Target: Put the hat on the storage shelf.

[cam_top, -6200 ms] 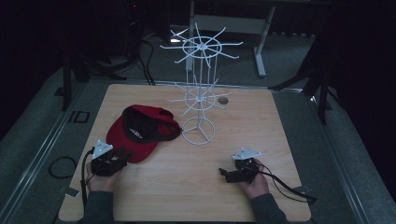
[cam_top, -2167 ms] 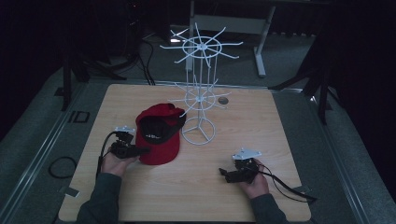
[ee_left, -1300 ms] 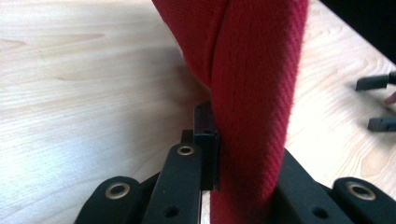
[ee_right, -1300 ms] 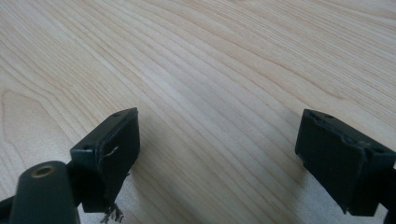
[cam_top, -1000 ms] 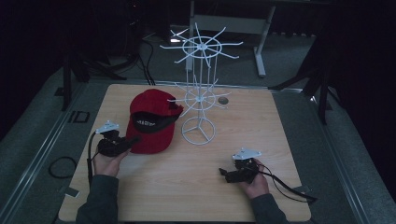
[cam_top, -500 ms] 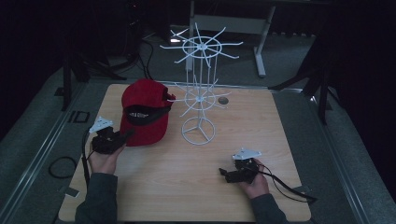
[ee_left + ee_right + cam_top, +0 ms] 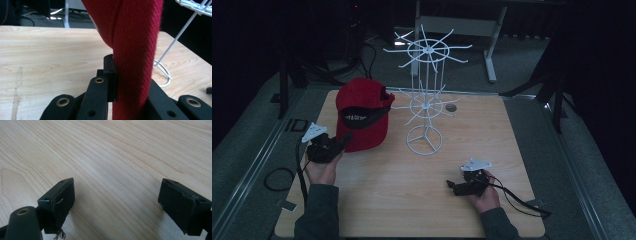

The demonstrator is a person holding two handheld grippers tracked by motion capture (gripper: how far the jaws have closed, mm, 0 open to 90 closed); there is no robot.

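A red cap (image 7: 362, 112) is held up off the table at the left, its brim pinched in my left gripper (image 7: 343, 144). In the left gripper view the red cap fabric (image 7: 135, 57) runs upright between the two black jaws, which are shut on it. A white wire display rack (image 7: 426, 95) with spoked tiers stands at the table's middle, just right of the cap. My right gripper (image 7: 451, 186) rests near the front right of the table, and its jaws stand wide open over bare wood with nothing between its fingers (image 7: 58, 202).
The light wooden table (image 7: 472, 135) has a small round grommet (image 7: 451, 107) behind the rack. Cables trail from both grippers; one coils on the floor at the left (image 7: 277, 178). Dark stands and table legs ring the far side.
The left gripper has lifted the cap from flat on the table and carried it up and back, tilting it upright beside the rack. The right gripper has stayed put.
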